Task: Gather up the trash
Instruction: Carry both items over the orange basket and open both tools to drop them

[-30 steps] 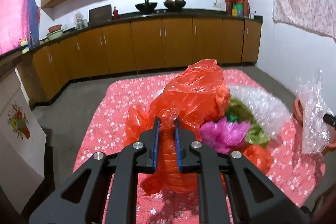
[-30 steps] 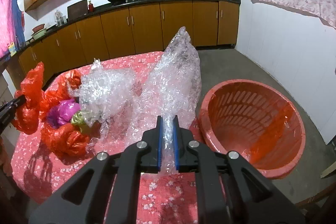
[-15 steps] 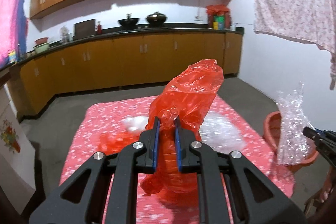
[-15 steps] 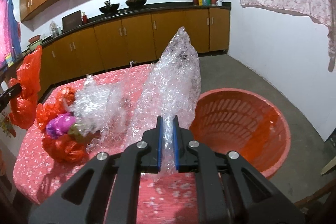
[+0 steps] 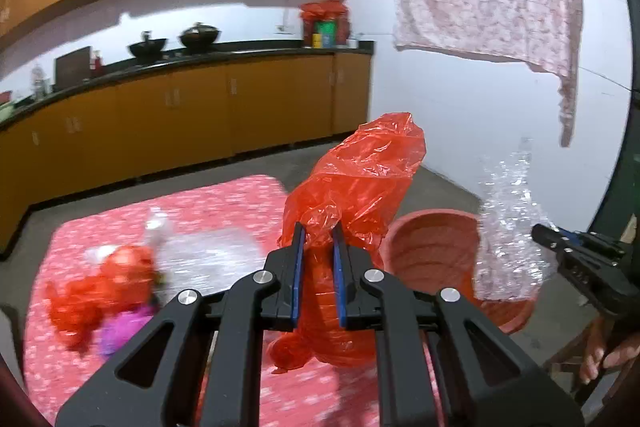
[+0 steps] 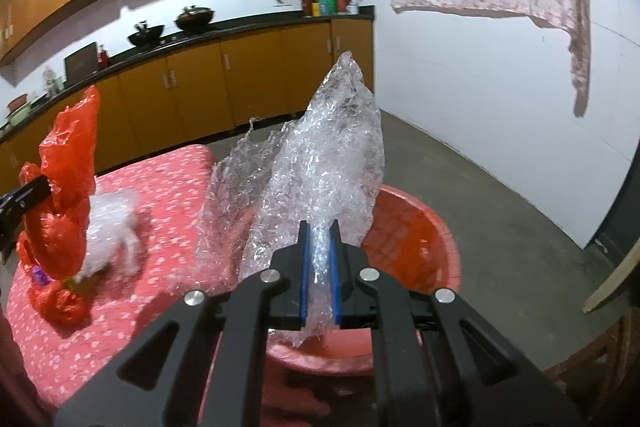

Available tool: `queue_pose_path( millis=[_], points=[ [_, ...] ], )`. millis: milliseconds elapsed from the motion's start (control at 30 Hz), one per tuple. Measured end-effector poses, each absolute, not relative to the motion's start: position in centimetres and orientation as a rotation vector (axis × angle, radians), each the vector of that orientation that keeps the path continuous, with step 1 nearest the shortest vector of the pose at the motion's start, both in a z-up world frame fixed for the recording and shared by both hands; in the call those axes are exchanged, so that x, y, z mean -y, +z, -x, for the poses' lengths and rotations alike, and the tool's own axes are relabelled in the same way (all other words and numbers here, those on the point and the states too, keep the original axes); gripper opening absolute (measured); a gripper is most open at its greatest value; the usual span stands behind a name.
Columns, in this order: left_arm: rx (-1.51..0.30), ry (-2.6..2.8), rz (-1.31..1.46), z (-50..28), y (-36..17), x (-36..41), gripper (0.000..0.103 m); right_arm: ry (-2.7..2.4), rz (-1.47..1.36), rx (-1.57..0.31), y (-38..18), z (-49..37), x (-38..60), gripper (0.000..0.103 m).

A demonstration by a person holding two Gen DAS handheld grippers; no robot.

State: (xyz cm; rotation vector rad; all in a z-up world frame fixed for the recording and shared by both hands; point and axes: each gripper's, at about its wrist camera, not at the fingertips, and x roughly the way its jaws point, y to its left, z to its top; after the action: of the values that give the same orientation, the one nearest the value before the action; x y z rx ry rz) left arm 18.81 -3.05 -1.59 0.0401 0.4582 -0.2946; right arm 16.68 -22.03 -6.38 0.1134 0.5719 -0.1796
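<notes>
From the left wrist view, a blurred heap of crumpled bags (image 5: 108, 291) in red, purple and clear plastic lay at about 9 o'clock on the tabletop (image 5: 208, 203), which was covered by a red floral cloth. At the centre, the left tool (image 5: 316, 251) was pinching a red plastic bag (image 5: 360, 183) between its blue pads; the bag rose above the fingers toward 12 o'clock and sagged below them, lifted off the cloth. Just past it, toward 3 o'clock, sat a red plastic basket (image 5: 432, 251) on the floor beside the tabletop. Farther toward 3 o'clock, the right tool (image 5: 540, 231) came in from the edge, gripping a sheet of clear bubble wrap (image 5: 508, 239) that hung in front of the basket's rim.

From the right wrist view, the left tool (image 6: 40, 185) with its red bag (image 6: 68, 187) appeared at 9 o'clock, above the remaining heap (image 6: 100, 235) on the cloth (image 6: 168, 187). In the middle, the right tool (image 6: 320, 243) was closed on the bubble wrap (image 6: 328, 163), which stood up toward 12 o'clock. Behind and below it, from 3 to 5 o'clock, lay the basket (image 6: 416, 239), with the wrap held over its near rim. A wooden-fronted kitchen counter (image 6: 240, 67) ran along the far wall.
</notes>
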Motion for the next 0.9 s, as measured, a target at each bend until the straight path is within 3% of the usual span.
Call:
queue_pose_path(
  millis=[700, 767, 900],
  points=[
    [-0.586, -0.523, -0.127, -24.2, -6.3, 15.7, 0.014, -0.265, -0.168, -0.61, -9.6, -19.4, 29.6, 0.014],
    [-0.594, -0.531, -0.133, -24.5, -6.7, 16.1, 0.019, -0.254, -0.177, -0.606, -9.8, -19.5, 29.8, 0.014],
    [-0.601, -0.525, -0.128, -24.7, -7.1, 15.9, 0.044, -0.232, -0.208, -0.6, -10.3, -19.4, 30.1, 0.023]
  ],
)
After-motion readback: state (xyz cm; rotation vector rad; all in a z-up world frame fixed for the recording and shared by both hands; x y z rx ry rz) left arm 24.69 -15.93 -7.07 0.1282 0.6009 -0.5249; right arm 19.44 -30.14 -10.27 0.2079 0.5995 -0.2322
